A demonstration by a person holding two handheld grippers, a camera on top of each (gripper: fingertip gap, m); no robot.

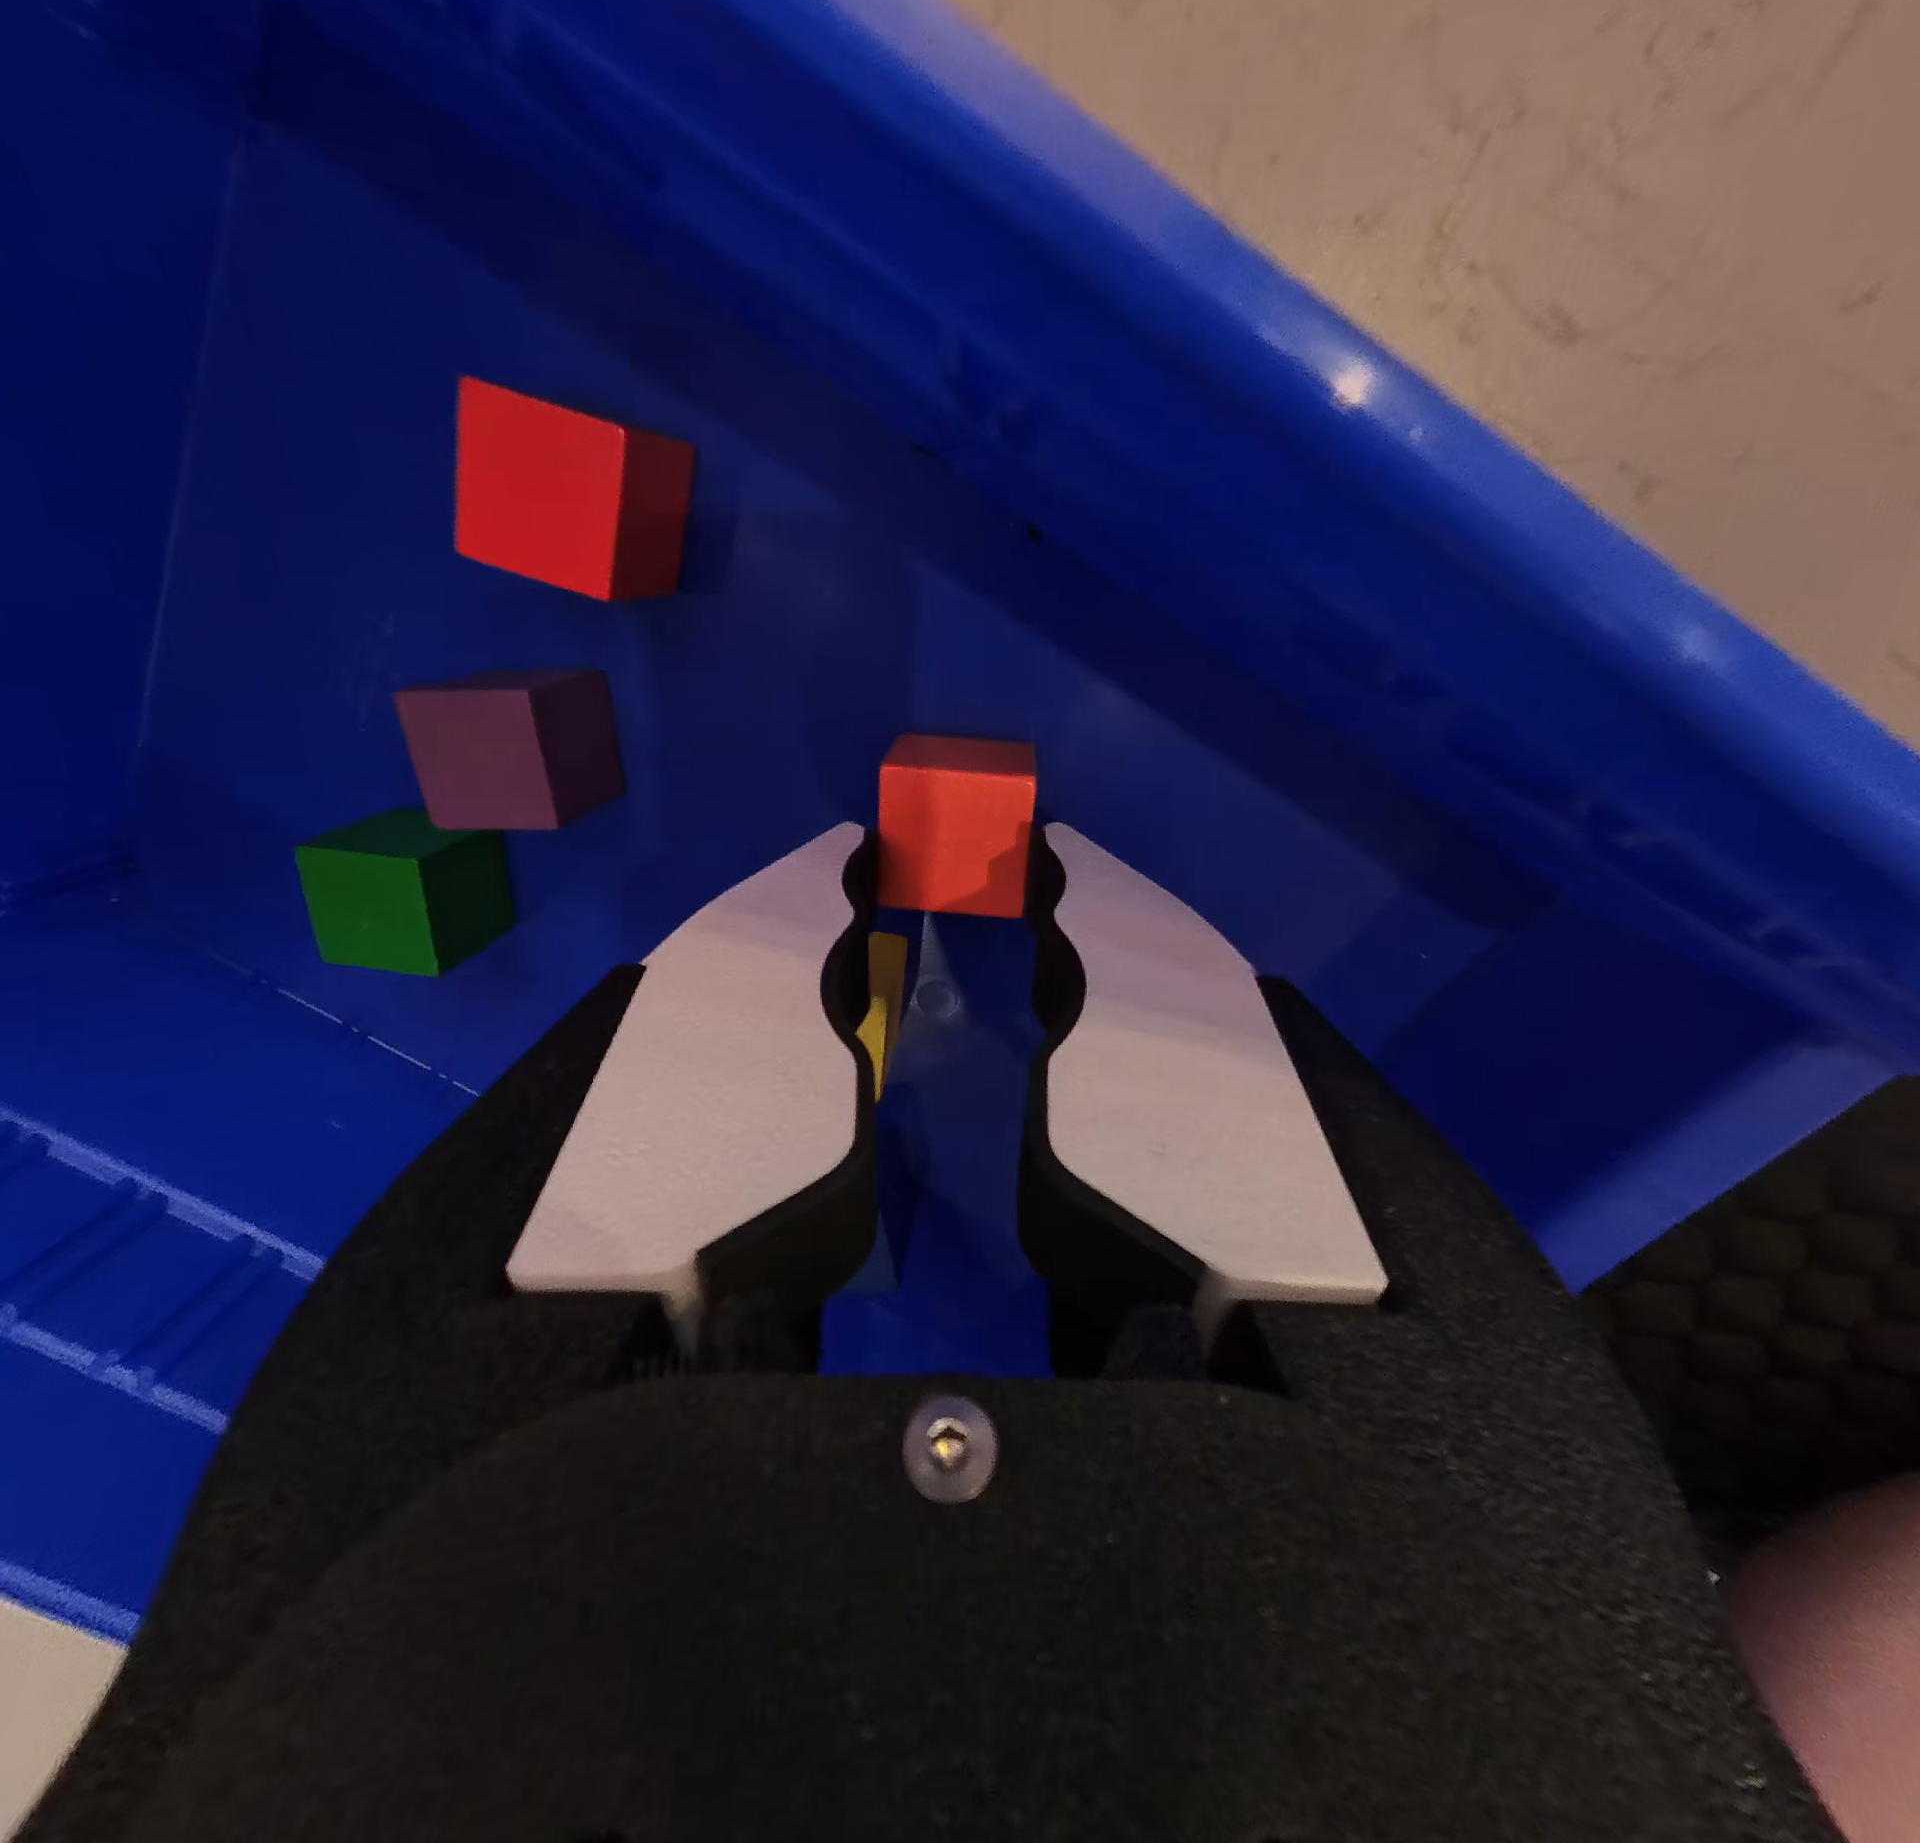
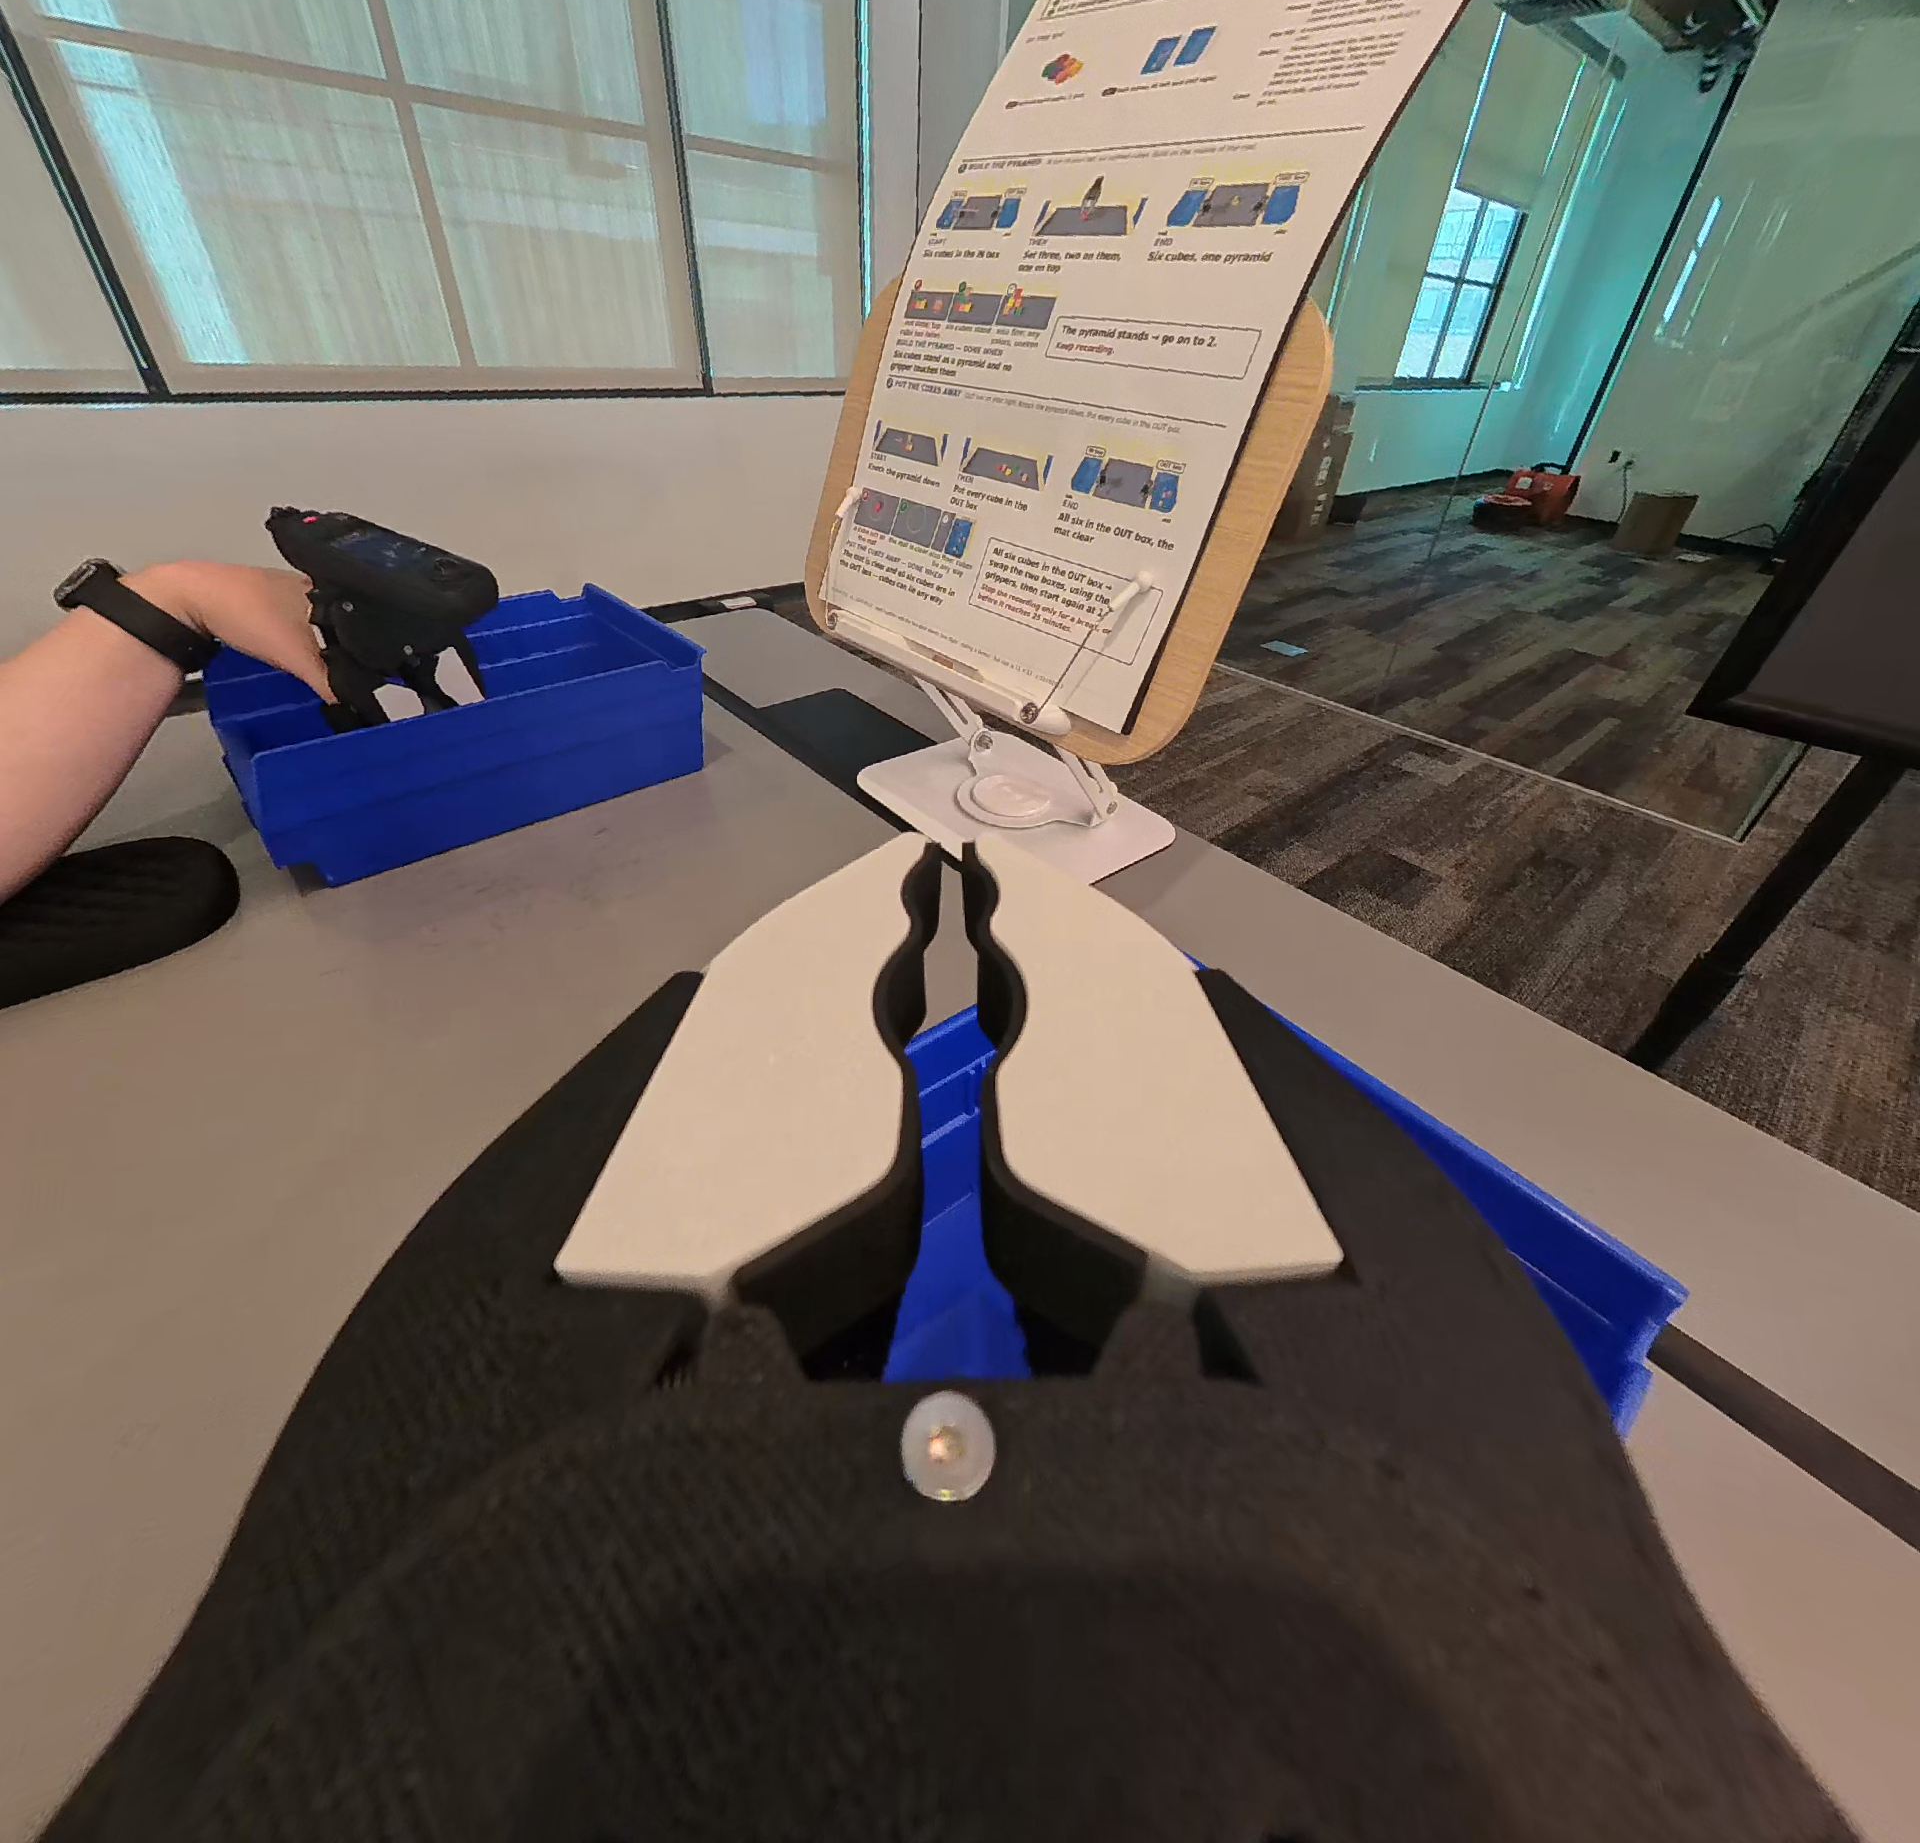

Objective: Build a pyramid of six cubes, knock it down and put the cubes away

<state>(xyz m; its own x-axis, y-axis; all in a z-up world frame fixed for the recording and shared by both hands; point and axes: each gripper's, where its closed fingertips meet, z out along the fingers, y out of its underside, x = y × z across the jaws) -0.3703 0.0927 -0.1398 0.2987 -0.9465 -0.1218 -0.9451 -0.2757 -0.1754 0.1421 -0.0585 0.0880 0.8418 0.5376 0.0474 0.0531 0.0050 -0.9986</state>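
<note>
The pale grey tabletop is the largest thing in the right wrist view, and the deep blue plastic bin standing on its far left part serves as the landmark. Well to the right of that bin, at the table's far edge, a wooden-backed stand on a white hinged base holds a large printed instruction sheet tilted back. A second blue plastic bin lies well to the right of the first and nearer the camera, mostly hidden under the right gripper, whose white fingers are nearly together with only a thin slit between the tips and nothing in it. A black padded rest lies just left of the landmark bin.

The left gripper reaches down into that bin, held by a hand with a dark wristband. Its jaws are clamped on an orange-red wooden cube, pinched at the very tips, its faces square to the fingers; a cube has no long axis. On the bin's floor to the left lie a larger-looking red cube, a purple cube turned slightly, and a green cube touching the purple one's corner. A sliver of a yellow cube shows between the fingers, below the held cube.
</note>
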